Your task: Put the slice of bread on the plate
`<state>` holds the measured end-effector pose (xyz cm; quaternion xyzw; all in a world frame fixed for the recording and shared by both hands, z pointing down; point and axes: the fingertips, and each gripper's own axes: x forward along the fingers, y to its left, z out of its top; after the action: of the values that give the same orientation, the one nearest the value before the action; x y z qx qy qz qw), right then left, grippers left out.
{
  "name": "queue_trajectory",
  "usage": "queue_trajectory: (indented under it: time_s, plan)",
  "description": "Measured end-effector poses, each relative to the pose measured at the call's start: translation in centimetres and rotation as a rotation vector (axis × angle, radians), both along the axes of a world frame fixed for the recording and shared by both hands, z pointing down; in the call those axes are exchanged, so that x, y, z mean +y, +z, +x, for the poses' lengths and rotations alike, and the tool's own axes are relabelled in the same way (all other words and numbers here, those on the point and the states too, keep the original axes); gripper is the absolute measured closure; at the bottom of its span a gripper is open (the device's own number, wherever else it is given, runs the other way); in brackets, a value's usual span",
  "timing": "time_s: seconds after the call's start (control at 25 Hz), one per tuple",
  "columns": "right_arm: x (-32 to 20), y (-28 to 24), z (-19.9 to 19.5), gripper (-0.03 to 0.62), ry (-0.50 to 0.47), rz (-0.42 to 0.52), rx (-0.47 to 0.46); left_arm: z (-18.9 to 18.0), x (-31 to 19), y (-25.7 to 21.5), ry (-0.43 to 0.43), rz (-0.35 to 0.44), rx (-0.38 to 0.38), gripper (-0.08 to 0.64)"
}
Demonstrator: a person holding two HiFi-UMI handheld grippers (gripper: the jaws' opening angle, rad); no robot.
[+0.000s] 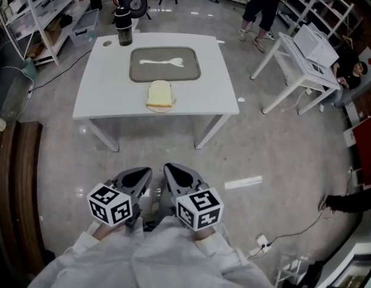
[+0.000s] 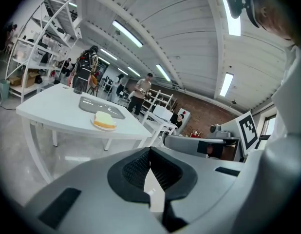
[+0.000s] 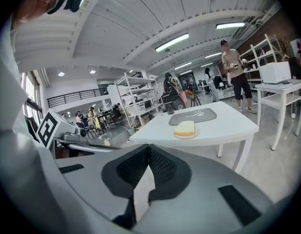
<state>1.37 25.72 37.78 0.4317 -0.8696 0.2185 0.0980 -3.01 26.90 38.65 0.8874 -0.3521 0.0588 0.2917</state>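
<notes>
Yellow square bread [image 1: 159,92] on round plate [image 1: 151,108]

The room is being lit evenly by ceiling strip lights [image 2: 127,33]; frame edges are being curved and darkened.

No text, label, brand, number or sign can be read.

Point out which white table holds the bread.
The square table straight ahead, bearing the bread slice and grey tray; the right-hand table carries a white box.
</notes>
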Motion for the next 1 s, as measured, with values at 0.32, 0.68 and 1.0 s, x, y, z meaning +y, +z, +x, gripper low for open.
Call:
queue_trajectory:
  time_s: [0.32,0.68,1.0]
  plan:
    - [-5.3,0.4,-0.1,0.580,-0.008,-0.014,0.004,-0.5,-4.8,0.1,-0.018,-0.008,-0.004,0.551]
    - [-14.4,0.3,0.4,0.579,-0.052,-0.021,0.008,-0.1,-13.7,-0.1,-0.063,-0.015,-0.023,0.551]
    - [-22.8,-0.1,1.8,0.580,-0.094,-0.022,0.007,1.3,-21.7,-0.5,-0.098,-0.020,-0.026,0.551]
